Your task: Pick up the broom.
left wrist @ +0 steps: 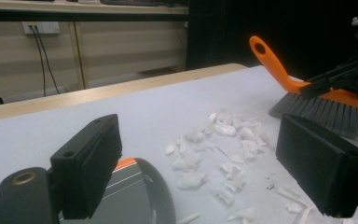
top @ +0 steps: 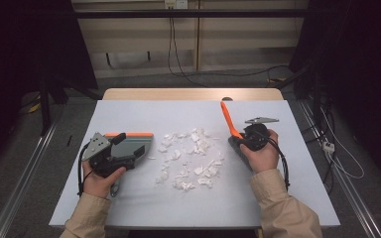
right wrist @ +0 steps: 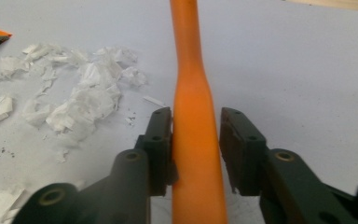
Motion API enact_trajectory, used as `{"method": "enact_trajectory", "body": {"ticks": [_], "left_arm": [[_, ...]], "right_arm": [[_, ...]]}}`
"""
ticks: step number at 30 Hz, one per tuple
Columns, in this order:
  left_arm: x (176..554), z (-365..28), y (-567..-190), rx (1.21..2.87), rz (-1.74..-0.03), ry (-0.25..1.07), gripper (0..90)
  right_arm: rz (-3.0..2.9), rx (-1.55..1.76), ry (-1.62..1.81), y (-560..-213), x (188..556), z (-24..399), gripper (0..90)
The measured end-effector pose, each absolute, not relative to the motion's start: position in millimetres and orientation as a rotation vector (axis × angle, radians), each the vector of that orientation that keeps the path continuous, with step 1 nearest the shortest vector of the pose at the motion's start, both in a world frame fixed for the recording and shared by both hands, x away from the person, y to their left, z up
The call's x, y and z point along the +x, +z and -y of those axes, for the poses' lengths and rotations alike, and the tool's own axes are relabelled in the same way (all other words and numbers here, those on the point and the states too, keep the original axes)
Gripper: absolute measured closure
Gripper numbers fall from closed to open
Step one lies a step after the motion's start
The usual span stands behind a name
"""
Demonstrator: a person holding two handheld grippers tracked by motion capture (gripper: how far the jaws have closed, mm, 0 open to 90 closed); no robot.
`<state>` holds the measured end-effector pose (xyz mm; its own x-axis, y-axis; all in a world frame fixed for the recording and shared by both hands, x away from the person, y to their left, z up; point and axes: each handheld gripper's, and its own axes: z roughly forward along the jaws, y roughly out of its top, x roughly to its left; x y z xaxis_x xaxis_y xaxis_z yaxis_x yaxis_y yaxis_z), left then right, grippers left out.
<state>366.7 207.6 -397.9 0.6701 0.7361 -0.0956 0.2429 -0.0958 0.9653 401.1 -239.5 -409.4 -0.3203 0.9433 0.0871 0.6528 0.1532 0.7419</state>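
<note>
A pile of torn white paper scraps lies mid-table. Left of it rests a grey dustpan with an orange rim. My left gripper hovers over the pan, jaws wide apart and open, nothing pressed between them. Right of the scraps is an orange-handled brush, bristles down on the table. My right gripper straddles its handle. One pad touches the handle and a gap shows at the other.
The pale blue tabletop has bare room in front and behind the scraps, with a wooden edge at its far side. Cables hang from wall sockets beyond. Dark stands flank the table.
</note>
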Motion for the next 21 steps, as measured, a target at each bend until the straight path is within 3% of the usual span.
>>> {"method": "enact_trajectory", "body": {"ticks": [11,15,21], "left_arm": [[361,-219,-401,1.650,-0.821,0.500,13.0],[361,-224,-402,1.652,-0.827,0.502,12.0],[363,-228,-403,1.647,-0.831,0.492,10.0]], "right_arm": [[-2.045,1.466,0.981,-402,381,244,58.2],[-2.069,1.490,0.945,-415,382,245,70.5],[-2.045,1.500,0.957,-417,381,246,71.3]]}}
